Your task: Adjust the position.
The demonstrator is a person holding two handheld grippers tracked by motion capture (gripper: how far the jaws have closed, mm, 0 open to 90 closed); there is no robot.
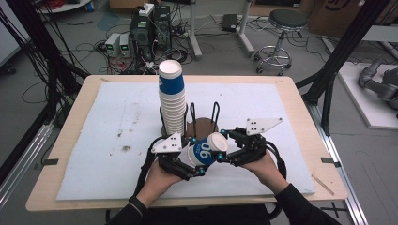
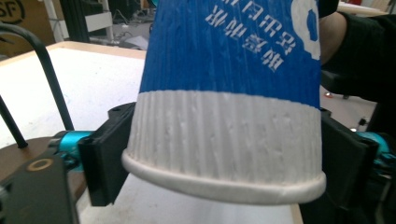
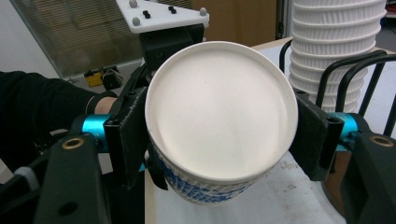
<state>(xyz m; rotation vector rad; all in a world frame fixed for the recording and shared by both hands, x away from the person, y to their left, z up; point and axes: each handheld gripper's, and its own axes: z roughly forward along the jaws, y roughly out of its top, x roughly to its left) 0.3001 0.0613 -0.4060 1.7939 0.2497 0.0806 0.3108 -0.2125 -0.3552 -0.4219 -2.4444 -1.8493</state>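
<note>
A blue-and-white ribbed paper cup (image 1: 204,150) lies tilted in the air between both grippers, just in front of the wire holder. My left gripper (image 1: 197,157) has its pads on the white ribbed band near the rolled rim (image 2: 224,186), one on each side. My right gripper (image 1: 221,145) is shut on the cup's blue end, and its view looks straight at the white base (image 3: 219,107) with a pad (image 3: 126,140) pressed on either side. The left gripper's grey plate (image 3: 163,16) rises behind the cup.
A tall stack of upside-down cups (image 1: 171,98) stands in a black wire holder (image 1: 216,112) on a round brown base (image 1: 202,127), just beyond the grippers. A white mat (image 1: 117,122) covers the wooden table (image 1: 70,140). Cables, boxes and a stool (image 1: 284,28) lie on the floor behind.
</note>
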